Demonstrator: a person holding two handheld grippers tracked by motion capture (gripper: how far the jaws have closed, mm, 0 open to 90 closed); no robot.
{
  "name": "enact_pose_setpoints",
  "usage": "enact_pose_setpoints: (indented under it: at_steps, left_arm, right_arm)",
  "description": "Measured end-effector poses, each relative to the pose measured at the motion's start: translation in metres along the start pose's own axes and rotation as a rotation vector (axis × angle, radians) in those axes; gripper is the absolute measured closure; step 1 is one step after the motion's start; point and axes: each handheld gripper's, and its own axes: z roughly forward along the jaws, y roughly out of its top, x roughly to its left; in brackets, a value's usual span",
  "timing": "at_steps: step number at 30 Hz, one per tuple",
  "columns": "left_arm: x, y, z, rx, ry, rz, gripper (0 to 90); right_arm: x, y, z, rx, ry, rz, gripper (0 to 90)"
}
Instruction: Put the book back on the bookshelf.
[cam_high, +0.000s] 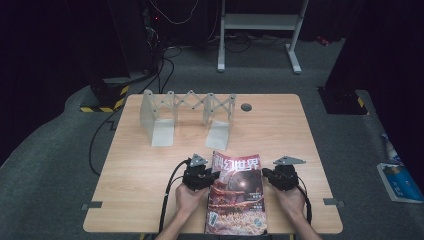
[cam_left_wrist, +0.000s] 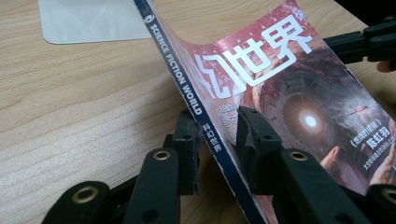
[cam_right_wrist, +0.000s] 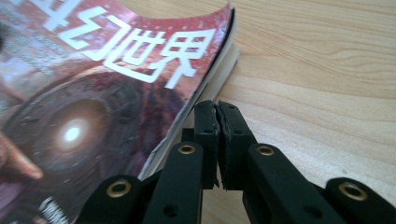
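Your left gripper (cam_left_wrist: 217, 135) view showed its jaws parted astride the magazine (cam_left_wrist: 280, 93)'s lifted spine; your right gripper (cam_right_wrist: 217, 140) view showed its jaws pressed together, empty, beside the page edge. The red-covered magazine lay bowed on the table (cam_high: 300, 130)'s near edge.

Grey accordion-style folding rack (cam_high: 189, 116) stands upright on the wooden table (cam_high: 280, 130), well beyond both claws, its two flat base plates facing them. Small dark round grommet (cam_high: 246, 107) sits further out, right of the rack. White desk frame (cam_high: 260, 30) on the floor far behind.
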Motion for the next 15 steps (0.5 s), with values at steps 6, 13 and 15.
enact_pose_setpoints:
  at_steps: [6, 13, 15]
  left_arm:
    - [0.003, 0.001, 0.0, 0.016, -0.014, -0.027, 69.7]
    - [0.008, 0.001, -0.001, 0.044, -0.018, -0.041, 67.4]
    - [0.008, 0.002, 0.0, 0.051, -0.017, -0.039, 66.2]
  right_arm:
    - [0.004, 0.003, 0.011, 0.033, 0.012, -0.015, 87.3]
    - [0.005, 0.004, 0.015, 0.017, 0.031, -0.033, 89.6]
    - [0.005, 0.005, 0.016, 0.016, 0.031, -0.055, 89.7]
